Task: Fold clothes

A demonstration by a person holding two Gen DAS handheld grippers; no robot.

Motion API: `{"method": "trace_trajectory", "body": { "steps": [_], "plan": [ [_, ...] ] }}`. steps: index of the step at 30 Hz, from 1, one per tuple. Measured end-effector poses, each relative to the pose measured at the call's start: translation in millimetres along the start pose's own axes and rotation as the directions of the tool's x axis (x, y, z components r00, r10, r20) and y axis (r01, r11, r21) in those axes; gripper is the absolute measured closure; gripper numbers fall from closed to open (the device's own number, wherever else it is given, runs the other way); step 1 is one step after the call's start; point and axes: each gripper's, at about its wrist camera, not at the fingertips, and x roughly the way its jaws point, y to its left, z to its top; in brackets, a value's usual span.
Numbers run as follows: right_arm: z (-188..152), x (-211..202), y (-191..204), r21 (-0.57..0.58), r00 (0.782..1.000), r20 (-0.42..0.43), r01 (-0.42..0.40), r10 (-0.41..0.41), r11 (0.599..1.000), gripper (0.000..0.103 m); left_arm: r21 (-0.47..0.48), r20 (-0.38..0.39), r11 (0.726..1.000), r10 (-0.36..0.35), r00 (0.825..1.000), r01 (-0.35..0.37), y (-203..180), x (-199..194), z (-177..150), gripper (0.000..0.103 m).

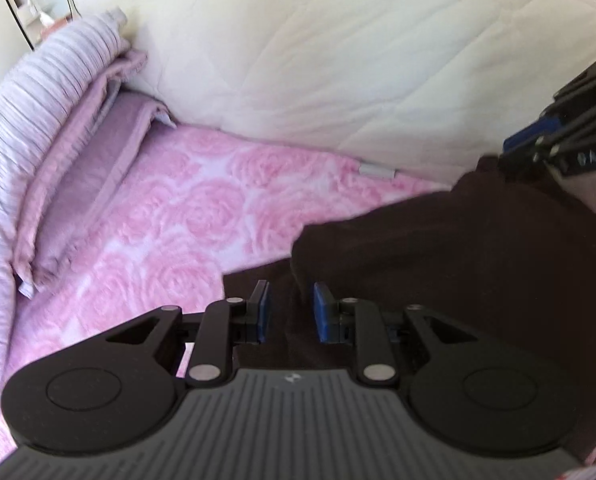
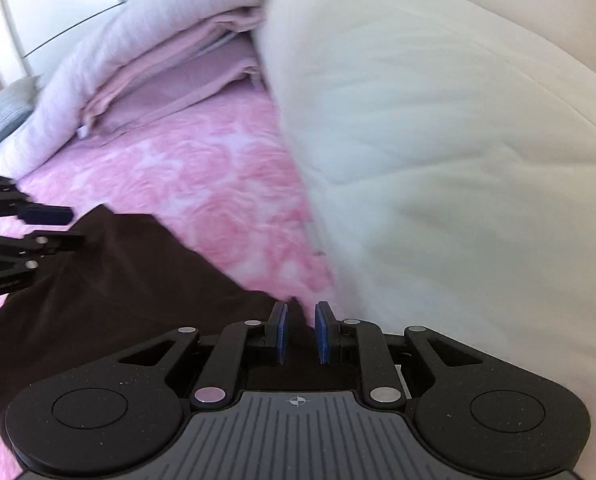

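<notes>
At the far left edge of the bed, a striped lilac duvet (image 1: 38, 92) lies bunched, with a folded mauve pillowcase stack (image 1: 98, 168) tucked against it. The pink rose-patterned blanket (image 1: 186, 208) covers the bed's middle and carries everything else.

The left gripper (image 1: 290, 308) hangs low over the near part of the bed, its blue-padded fingers (image 1: 263, 312) standing a clear gap apart. A fold of the dark brown garment (image 1: 458, 264) runs between and under them, but the pads do not look pressed onto it; the blur makes contact hard to judge.

The garment itself sprawls across the near right part of the bed on the blanket, one flat corner reaching left toward the left gripper and a raised hump further right.

The right gripper (image 2: 300, 332) sits at the garment's right-hand edge, just beside the cream quilt (image 2: 458, 160). Its fingers (image 2: 323, 332) are parted by a narrow gap, with the tip of dark cloth showing in that gap; whether they pinch it cannot be told. The quilt rises in a big mound along the bed's far and right sides.
</notes>
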Motion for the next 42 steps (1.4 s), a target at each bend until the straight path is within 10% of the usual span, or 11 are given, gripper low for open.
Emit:
{"method": "trace_trajectory", "body": {
  "steps": [5, 31, 42],
  "plan": [
    [-9.4, 42.9, 1.8, 0.03, 0.997, -0.063, -0.033, 0.035, 0.999, 0.085, 0.031, -0.048, 1.0, -0.002, 0.999, 0.003, -3.6, 23.5, -5.1, 0.083],
    [-112.8, -63.1, 70.9, 0.007, 0.986, -0.078, -0.15, 0.15, 0.989, 0.084, -0.139, -0.156, 0.99, 0.01, 0.988, -0.032, -48.0, -84.0, -90.2, 0.083],
    [-139.7, -113.9, 81.0, 0.082, 0.998, -0.042, -0.044, 0.048, 0.996, 0.078, -0.243, -0.079, 0.97, 0.004, 0.997, -0.023, -34.3, -151.8, -110.8, 0.083]
  ]
}}
